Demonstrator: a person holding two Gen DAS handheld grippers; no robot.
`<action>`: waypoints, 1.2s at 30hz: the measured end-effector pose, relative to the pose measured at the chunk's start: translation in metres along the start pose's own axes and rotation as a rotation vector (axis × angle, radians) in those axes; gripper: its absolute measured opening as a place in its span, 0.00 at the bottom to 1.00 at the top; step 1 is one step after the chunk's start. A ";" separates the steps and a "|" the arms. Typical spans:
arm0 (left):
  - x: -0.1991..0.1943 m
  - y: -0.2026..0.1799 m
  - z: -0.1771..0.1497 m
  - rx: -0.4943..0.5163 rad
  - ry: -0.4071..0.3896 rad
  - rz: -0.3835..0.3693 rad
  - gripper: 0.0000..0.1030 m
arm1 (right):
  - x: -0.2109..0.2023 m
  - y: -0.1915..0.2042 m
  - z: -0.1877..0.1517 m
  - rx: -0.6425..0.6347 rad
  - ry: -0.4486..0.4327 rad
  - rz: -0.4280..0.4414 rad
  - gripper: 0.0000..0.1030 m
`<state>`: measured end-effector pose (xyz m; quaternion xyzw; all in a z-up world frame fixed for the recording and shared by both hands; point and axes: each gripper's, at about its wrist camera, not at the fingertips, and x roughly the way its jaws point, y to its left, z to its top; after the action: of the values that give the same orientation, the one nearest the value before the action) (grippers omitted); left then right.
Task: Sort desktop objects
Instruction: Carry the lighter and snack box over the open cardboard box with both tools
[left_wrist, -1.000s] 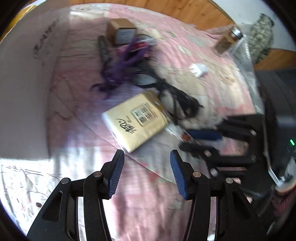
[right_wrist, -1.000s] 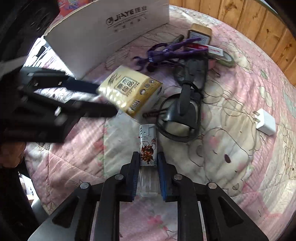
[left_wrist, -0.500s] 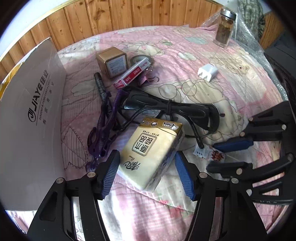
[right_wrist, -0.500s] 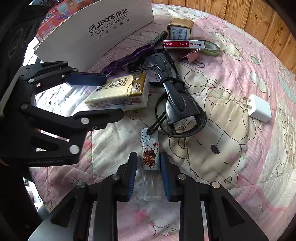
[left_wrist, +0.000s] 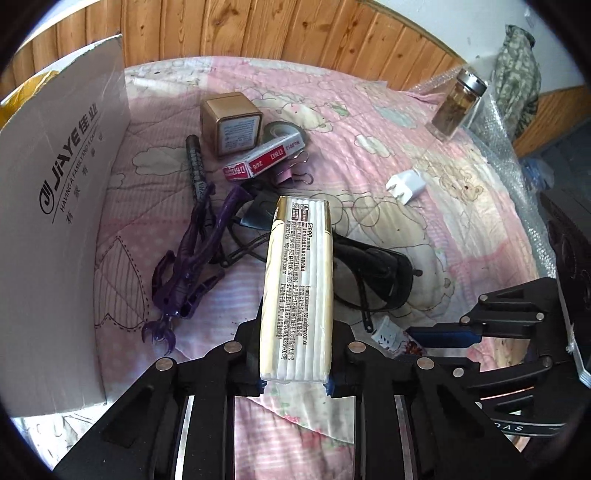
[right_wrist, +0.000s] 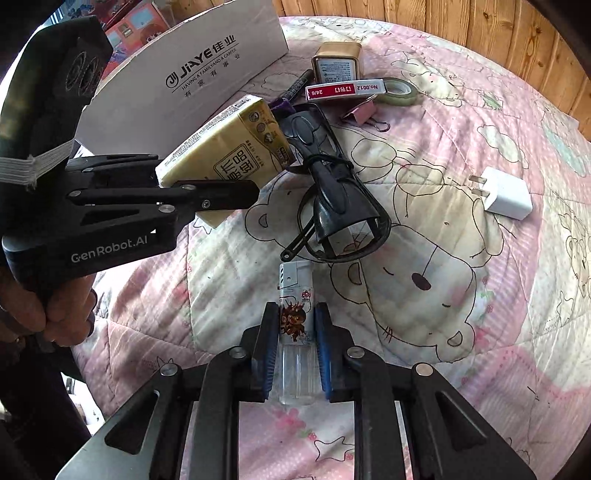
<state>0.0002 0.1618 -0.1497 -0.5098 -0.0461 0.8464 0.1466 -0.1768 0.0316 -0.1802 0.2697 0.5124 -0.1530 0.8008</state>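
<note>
Cream-and-gold tissue pack (left_wrist: 297, 291) clamped edge-on in the left gripper (left_wrist: 295, 369), jaws just closed onto its two broad faces, far end tilted up clear of the pink quilt (left_wrist: 424, 155). Seen from the right wrist, same pack (right_wrist: 229, 155) raised just left of the black glasses (right_wrist: 332, 192), white carton (right_wrist: 177, 85) behind it.

Taking the glasses as the landmark, left to right: carton wall well to the left; purple clip (left_wrist: 192, 266) just left; black pen (left_wrist: 195, 166), gold tin (left_wrist: 232, 122), red staple box (left_wrist: 264, 160), tape roll (left_wrist: 284, 131) and pink binder clip (left_wrist: 291, 173) behind; printed lighter (right_wrist: 295, 314) just in front; white charger (right_wrist: 506, 192) to the right, well apart.

Right gripper (right_wrist: 295, 347) shut on the lighter across its printed middle, clear base toward the camera, metal head toward the glasses.

Likely step: carrying both to the carton. Best done by lifting straight up first, keeping the pack's free end off the glasses' arms and cord. Steady squeeze on the soft pack, no more. Lighter kept level, lest it slip between the pads.
</note>
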 end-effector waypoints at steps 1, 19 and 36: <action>-0.003 -0.001 0.000 -0.010 -0.003 -0.003 0.21 | -0.001 0.001 0.000 0.007 -0.002 0.006 0.20; -0.085 0.029 0.007 -0.168 -0.110 0.024 0.21 | -0.042 0.005 -0.003 0.050 -0.089 0.055 0.20; -0.140 0.054 0.019 -0.195 -0.189 0.066 0.21 | -0.057 0.047 0.012 0.029 -0.153 0.066 0.20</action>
<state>0.0336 0.0700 -0.0338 -0.4410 -0.1249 0.8865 0.0634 -0.1679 0.0610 -0.1115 0.2857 0.4380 -0.1542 0.8383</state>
